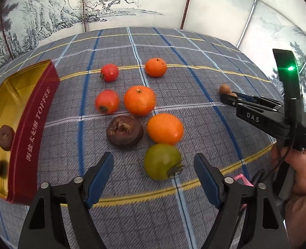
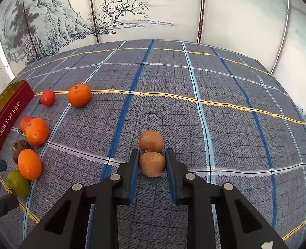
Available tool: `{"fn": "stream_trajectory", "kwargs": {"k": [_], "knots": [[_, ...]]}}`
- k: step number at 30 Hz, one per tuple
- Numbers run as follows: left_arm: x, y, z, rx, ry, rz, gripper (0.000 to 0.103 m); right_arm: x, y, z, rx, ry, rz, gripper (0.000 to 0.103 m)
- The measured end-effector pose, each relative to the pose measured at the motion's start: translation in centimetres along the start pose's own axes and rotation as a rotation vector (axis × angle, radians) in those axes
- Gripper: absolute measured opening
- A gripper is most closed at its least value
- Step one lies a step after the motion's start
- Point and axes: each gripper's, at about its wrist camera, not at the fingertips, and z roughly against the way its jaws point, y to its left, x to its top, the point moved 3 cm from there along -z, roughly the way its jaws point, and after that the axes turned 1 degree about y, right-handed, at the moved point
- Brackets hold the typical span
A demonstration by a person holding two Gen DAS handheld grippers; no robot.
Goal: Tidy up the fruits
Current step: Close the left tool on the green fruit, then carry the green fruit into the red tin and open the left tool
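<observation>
Your right gripper (image 2: 152, 161) is clamped on the near brown longan (image 2: 152, 164), its twin (image 2: 151, 141) touching just behind on the tabletop (image 2: 236, 137). Your left gripper (image 1: 154, 166) hangs spread above the green fruit (image 1: 162, 161), beside the toffee tin (image 1: 31, 130).

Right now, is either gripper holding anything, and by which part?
The right gripper clamps the nearer brown longan across its two sides. The left gripper stands open over the green fruit, holding nothing.

Bright, even light, soft shadows; strong fisheye bending and dark corners; fruit slightly motion-blurred.
</observation>
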Motion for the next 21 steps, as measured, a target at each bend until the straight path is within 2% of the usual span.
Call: {"fn": "stream_trajectory", "kwargs": {"k": [1, 8, 10, 21], "knots": [[0.0, 0.0, -0.1, 0.008, -0.008, 0.004, 0.067, 0.0, 0.0, 0.0, 0.003, 0.000, -0.002, 0.024], [0.1, 0.0, -1.6, 0.001, 0.013, 0.028, 0.048, 0.0, -0.1, 0.0, 0.010, 0.000, -0.003, 0.026], [0.0, 0.0, -1.5, -0.004, 0.010, 0.030, 0.039, 0.0, 0.0, 0.0, 0.010, 0.000, -0.003, 0.026], [-0.7, 0.9, -0.2, 0.009, -0.004, 0.050, 0.039, 0.0, 0.0, 0.0, 0.007, 0.000, 0.000, 0.026]]}}
